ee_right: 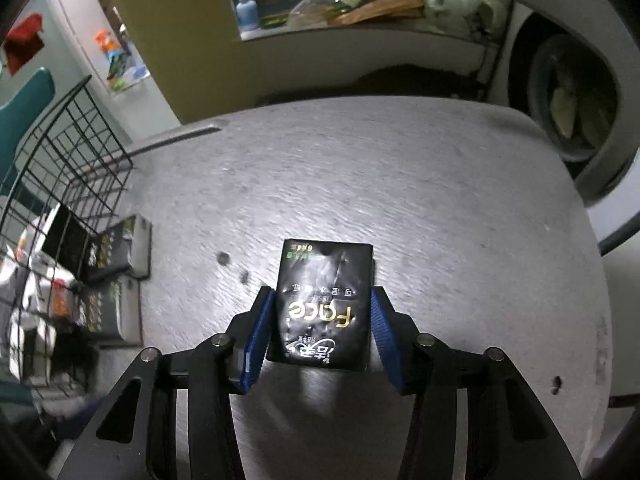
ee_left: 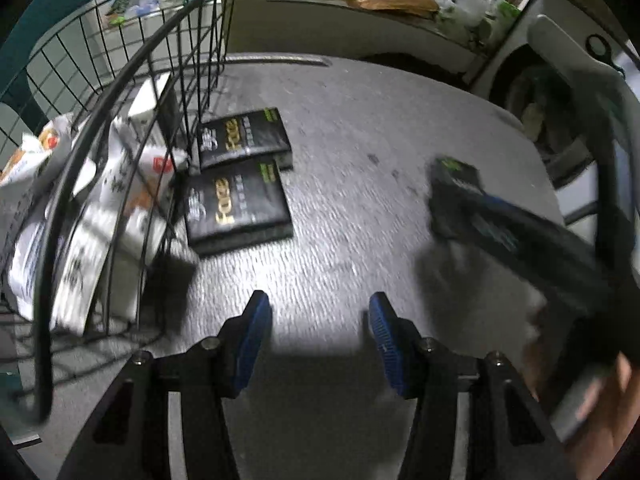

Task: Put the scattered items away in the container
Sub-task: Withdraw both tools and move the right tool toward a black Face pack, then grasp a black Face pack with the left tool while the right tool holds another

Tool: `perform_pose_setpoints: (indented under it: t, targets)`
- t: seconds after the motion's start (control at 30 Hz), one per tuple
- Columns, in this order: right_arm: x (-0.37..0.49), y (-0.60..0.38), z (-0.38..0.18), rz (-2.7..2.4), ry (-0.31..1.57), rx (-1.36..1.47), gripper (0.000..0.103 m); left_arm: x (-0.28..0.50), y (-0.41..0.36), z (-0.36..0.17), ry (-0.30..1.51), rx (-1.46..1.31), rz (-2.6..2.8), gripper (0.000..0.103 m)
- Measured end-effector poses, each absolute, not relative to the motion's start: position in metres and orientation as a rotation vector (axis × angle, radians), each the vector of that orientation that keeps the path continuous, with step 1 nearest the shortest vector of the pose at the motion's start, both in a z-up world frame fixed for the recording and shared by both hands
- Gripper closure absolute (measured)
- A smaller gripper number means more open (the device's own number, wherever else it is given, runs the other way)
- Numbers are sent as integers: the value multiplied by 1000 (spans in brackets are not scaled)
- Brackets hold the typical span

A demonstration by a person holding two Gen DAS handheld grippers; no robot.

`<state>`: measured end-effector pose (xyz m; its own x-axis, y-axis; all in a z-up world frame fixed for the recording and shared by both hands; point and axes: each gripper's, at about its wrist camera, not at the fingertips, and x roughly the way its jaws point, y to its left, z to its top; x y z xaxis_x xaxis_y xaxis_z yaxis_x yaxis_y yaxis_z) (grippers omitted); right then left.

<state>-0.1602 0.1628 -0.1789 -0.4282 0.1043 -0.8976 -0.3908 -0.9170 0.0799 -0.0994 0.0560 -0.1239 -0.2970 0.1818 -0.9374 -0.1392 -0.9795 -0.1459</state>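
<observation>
Right tool (ee_right: 322, 334): pointed steeply down at the grey desk (ee_right: 440, 200), blue pads (ee_right: 258, 340) set either side of a black "Face" tissue pack (ee_right: 324, 304) lying flat. Left pad seemed to touch the pack's edge; a thin gap showed at the right pad. Grip not yet firm.

Left tool (ee_left: 316, 332): released, pads apart over bare desk, nothing between them.

Right of it in the left view, blurred: the right tool and a hand (ee_left: 592, 404) behind it.

Further out, left: two more black packs (ee_left: 240, 196), flat, side by side, just beside the wire basket (ee_left: 120, 92).

Basket: at the desk's left edge, holding white packets (ee_left: 80, 240).

Beyond the desk: a cluttered counter (ee_right: 360, 36).
</observation>
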Motion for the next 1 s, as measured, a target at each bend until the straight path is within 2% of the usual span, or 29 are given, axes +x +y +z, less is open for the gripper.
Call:
perform_pose_setpoints:
  t: [0.23, 0.57, 0.7, 1.0]
  targets:
    - [-142, 174, -177, 2419, 460, -1470, 55, -114, 74, -121, 84, -1675, 2515, 45]
    - [-137, 175, -171, 2445, 486, -1446, 55, -150, 84, -118, 74, -1599, 2568, 40]
    - [-137, 175, -168, 2453, 484, -1436, 55, -156, 88, -108, 123, -1543, 2598, 37]
    - [-131, 175, -160, 2471, 483, -1407, 55, -167, 93, -134, 163, -1620, 2529, 33]
